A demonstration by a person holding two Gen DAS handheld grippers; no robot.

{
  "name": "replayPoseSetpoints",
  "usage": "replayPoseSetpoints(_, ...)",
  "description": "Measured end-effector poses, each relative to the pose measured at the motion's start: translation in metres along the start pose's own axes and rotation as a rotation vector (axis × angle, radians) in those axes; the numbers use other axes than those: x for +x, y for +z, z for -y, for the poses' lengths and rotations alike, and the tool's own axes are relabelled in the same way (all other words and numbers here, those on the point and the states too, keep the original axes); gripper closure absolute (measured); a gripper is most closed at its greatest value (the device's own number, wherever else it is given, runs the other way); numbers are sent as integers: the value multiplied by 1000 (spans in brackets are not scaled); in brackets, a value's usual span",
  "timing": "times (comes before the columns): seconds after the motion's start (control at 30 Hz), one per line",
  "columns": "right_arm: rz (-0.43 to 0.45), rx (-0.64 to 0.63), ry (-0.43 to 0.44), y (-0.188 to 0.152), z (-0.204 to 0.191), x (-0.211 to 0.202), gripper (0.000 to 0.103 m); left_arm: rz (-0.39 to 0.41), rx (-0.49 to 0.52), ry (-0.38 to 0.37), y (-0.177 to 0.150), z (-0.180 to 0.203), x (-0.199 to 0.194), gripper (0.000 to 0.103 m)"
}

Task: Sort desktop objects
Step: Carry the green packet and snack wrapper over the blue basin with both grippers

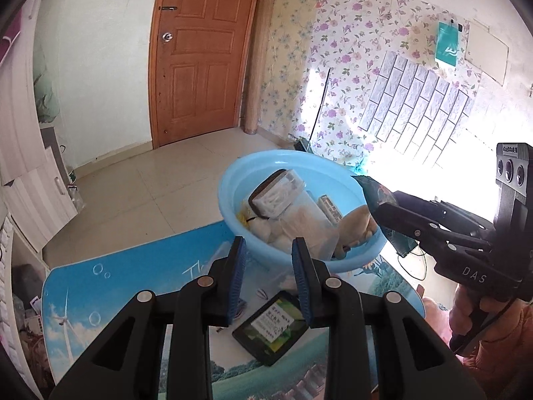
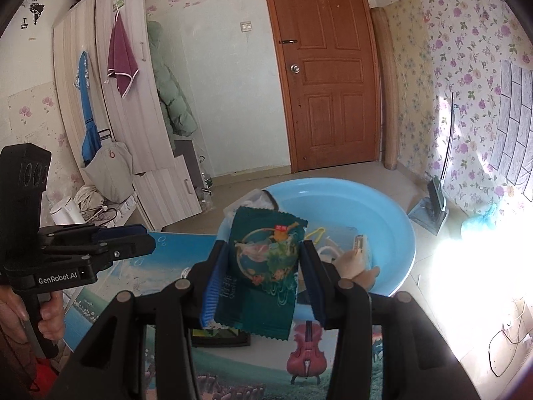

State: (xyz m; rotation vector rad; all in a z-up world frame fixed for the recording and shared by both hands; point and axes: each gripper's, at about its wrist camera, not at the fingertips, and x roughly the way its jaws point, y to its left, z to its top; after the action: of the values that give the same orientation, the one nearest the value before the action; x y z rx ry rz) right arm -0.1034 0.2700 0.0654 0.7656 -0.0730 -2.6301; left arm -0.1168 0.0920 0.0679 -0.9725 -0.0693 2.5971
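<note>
The right gripper [image 2: 263, 266] points forward and slightly downward over the near edge of a light blue plastic basin [image 2: 393, 220], its blue-padded jaws clamped on the sides of a dark green snack packet [image 2: 266, 266] that stands upright between them, above the table. From the left wrist view the same packet [image 1: 383, 206] shows at the tip of that gripper, beside the basin's [image 1: 233, 180] right rim, with a hand [image 1: 473, 313] gripping the handle below. The left gripper [image 1: 269, 280] tilts down toward the picture-printed table mat [image 1: 110, 286], its jaws slightly parted with nothing between them; a black-framed card pack [image 1: 271, 328] lies flat on the mat beneath. The basin already holds a clear box [image 1: 278, 193], cotton-like pads [image 1: 266, 230] and a beige plush toy [image 1: 358, 226].
</note>
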Motion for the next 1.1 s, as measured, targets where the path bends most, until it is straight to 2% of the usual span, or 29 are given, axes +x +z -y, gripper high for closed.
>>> replayPoseSetpoints(0.13,11,13,-10,7,15,10,60,-2,33,5,15,5,13,76)
replayPoseSetpoints(0.2,12,27,-14,8,22,13,60,-4,35,4,10,2,14,76)
replayPoseSetpoints(0.23,13,36,-13,8,25,14,60,-12,46,26,5,0,15,73)
replayPoseSetpoints(0.33,13,53,-12,6,31,16,60,-60,42,102,-19,-21,26,54)
replayPoseSetpoints(0.43,5,60,-15,3,34,19,60,-119,-63,131,-39,-54,39,50)
replayPoseSetpoints(0.53,-7,60,-17,0,34,22,60,-131,-88,169,-47,-68,53,25)
replayPoseSetpoints(0.67,-18,56,-19,0,33,24,60,-161,-13,225,-39,-73,78,22)
replayPoseSetpoints(0.8,-24,51,-28,1,33,25,60,-191,-22,159,-29,-77,89,21)
replayPoseSetpoints(0.83,-27,56,-30,1,34,25,60,-189,-20,146,-31,-77,89,18)
replayPoseSetpoints(0.87,-30,61,-31,0,35,26,60,-192,-16,138,-34,-76,90,14)
replayPoseSetpoints(1.1,-51,70,-42,-3,38,35,60,-256,-18,105,-49,-74,111,14)
